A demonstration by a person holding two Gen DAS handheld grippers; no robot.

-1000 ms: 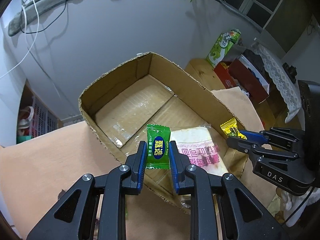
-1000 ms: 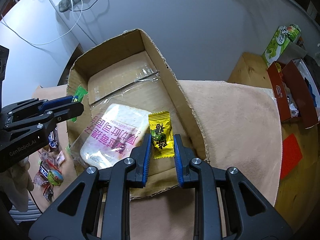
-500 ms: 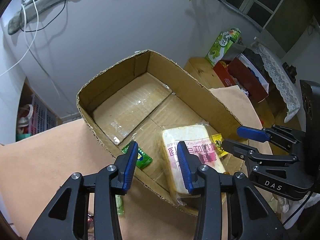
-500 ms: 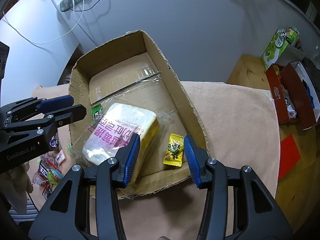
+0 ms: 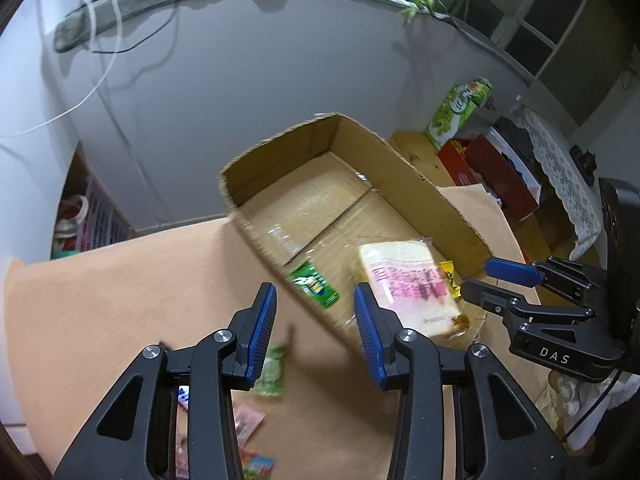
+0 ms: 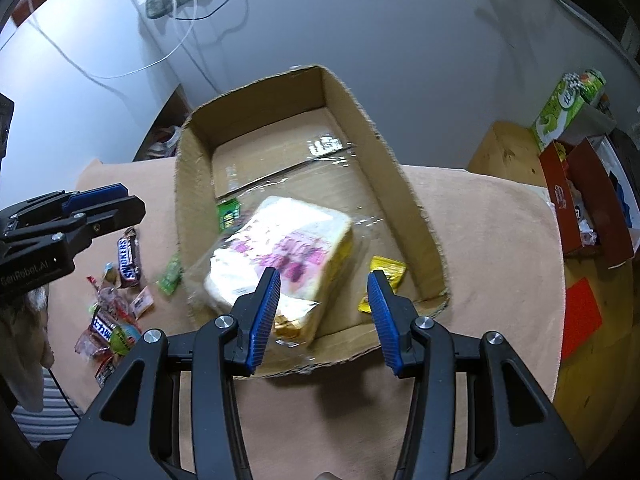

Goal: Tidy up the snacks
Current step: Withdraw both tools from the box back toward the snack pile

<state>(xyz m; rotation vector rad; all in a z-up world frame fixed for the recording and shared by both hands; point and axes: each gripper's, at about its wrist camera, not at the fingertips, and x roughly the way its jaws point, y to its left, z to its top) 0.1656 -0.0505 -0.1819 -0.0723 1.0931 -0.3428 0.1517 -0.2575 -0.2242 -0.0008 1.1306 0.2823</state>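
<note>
An open cardboard box (image 5: 400,168) sits on a peach cloth. Inside lie a wrapped bread loaf (image 5: 404,280), a green candy (image 5: 316,284) to its left and a yellow candy (image 5: 448,274) to its right. My left gripper (image 5: 313,294) hangs open and empty above the box's near left wall. In the right wrist view, my right gripper (image 6: 323,276) is open and empty over the box's (image 6: 400,192) near end, with the bread (image 6: 280,240) and yellow candy (image 6: 386,276) below it. The green candy (image 6: 229,213) lies by the left wall.
Loose snacks lie on the cloth left of the box: a Snickers bar (image 6: 128,258), a pale green candy (image 6: 170,278) and several small wrappers. A red box (image 6: 580,208) and a green carton (image 6: 568,108) stand at the right. A grey wall rises behind.
Both grippers opened and let go of their candies, which now lie in the box. Both have drawn back and up from the box, and the left has shifted left.
</note>
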